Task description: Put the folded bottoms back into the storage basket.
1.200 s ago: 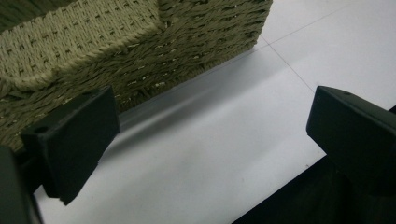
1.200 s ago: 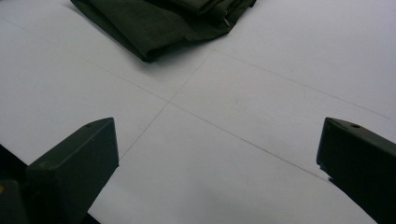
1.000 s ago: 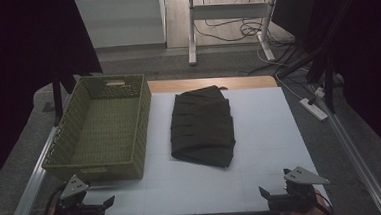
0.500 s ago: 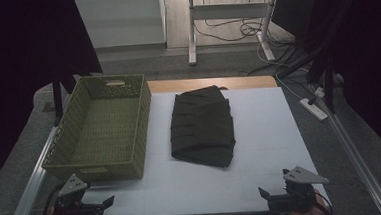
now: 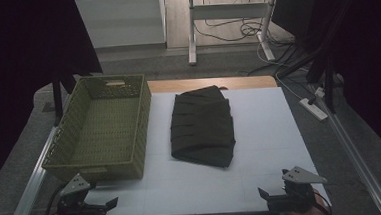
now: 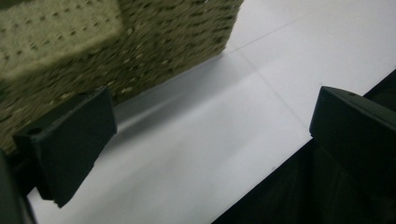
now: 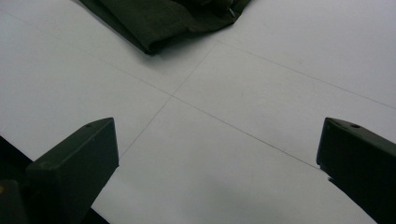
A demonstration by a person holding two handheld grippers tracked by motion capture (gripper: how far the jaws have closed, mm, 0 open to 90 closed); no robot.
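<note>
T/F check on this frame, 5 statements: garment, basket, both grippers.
1. The folded dark olive garment lies inside the green woven basket. False: it lies on the white table, right of the basket.
2. The basket holds nothing. True.
3. The left gripper has its jaws wide apart. True.
4. The right gripper is shut on the garment. False: it is open, near the table's front edge, apart from the garment.
5. The left gripper sits near the basket's front wall. True.

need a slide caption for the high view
Folded dark garment beside green basket, both hand-held grippers open at the table's near edge.
</note>
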